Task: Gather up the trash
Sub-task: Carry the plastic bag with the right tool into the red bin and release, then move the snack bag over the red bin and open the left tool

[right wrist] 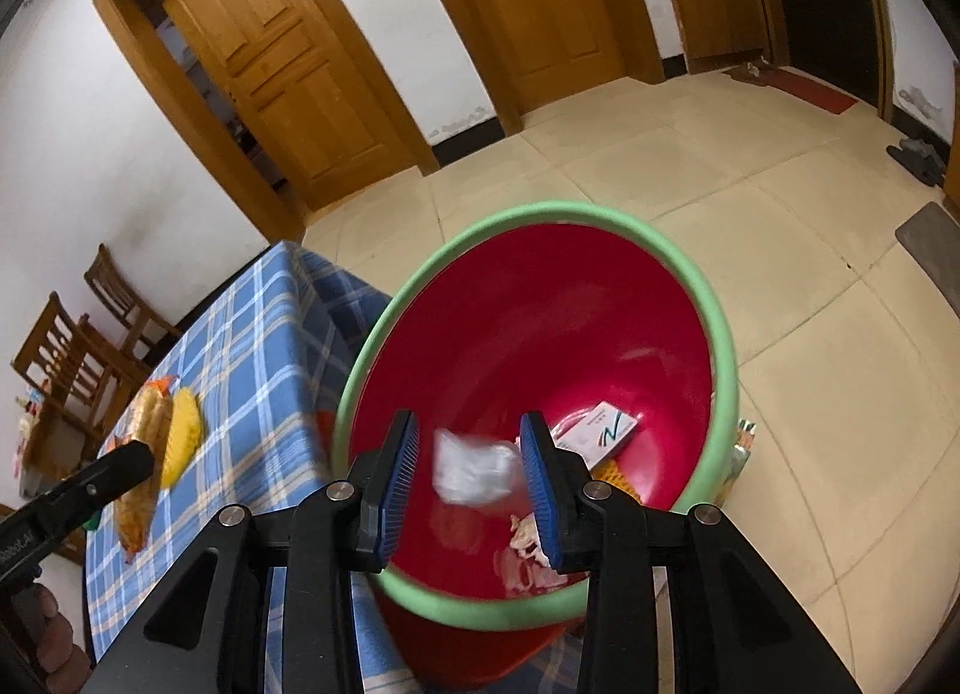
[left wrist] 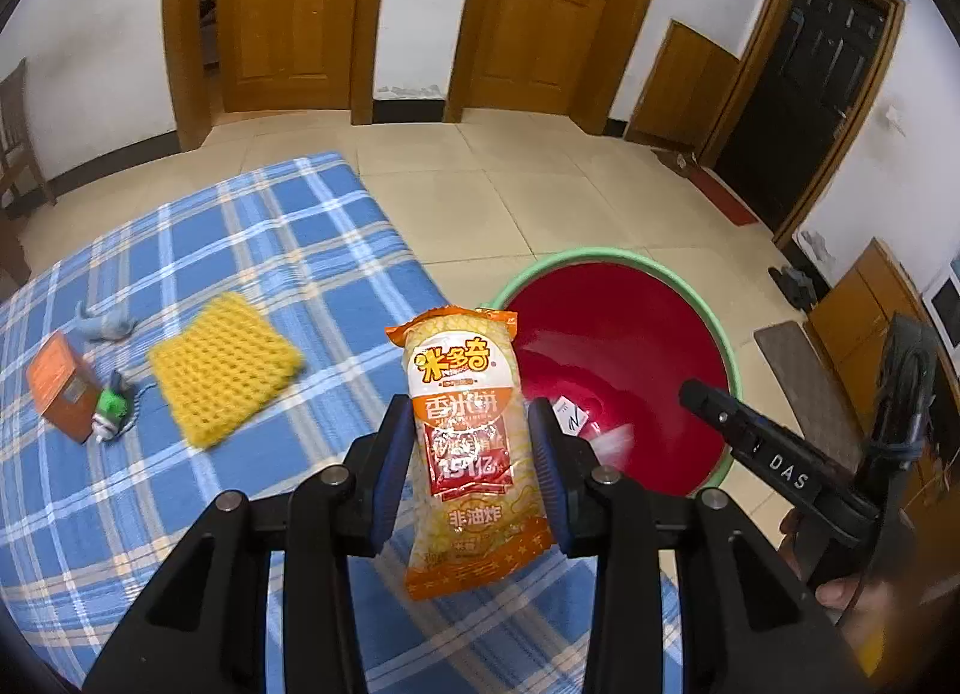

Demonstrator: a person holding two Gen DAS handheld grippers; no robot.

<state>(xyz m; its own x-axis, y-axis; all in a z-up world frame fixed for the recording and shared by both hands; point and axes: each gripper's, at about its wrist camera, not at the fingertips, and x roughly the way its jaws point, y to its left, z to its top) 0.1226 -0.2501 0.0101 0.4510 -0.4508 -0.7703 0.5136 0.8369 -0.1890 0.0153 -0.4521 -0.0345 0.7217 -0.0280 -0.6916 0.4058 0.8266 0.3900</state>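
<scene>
My left gripper [left wrist: 468,472] is shut on an orange rice-cracker snack packet [left wrist: 465,442] and holds it upright above the blue plaid table's edge, left of the red bin with a green rim [left wrist: 729,346]. The packet also shows in the right wrist view [right wrist: 141,454]. My right gripper [right wrist: 471,469] is open above the bin [right wrist: 723,334]. A blurred crumpled white wrapper [right wrist: 474,469] is in the air between its fingers, touching neither. Inside the bin lie a white box [right wrist: 603,433], a yellow net and pinkish scraps [right wrist: 528,541].
On the plaid table [left wrist: 210,250] lie a yellow knitted pad [left wrist: 225,370], an orange box [left wrist: 60,388], a green-capped item [left wrist: 114,409] and a grey toy [left wrist: 108,325]. Wooden chairs [right wrist: 78,358] stand beyond the table. Tiled floor and wooden doors lie behind.
</scene>
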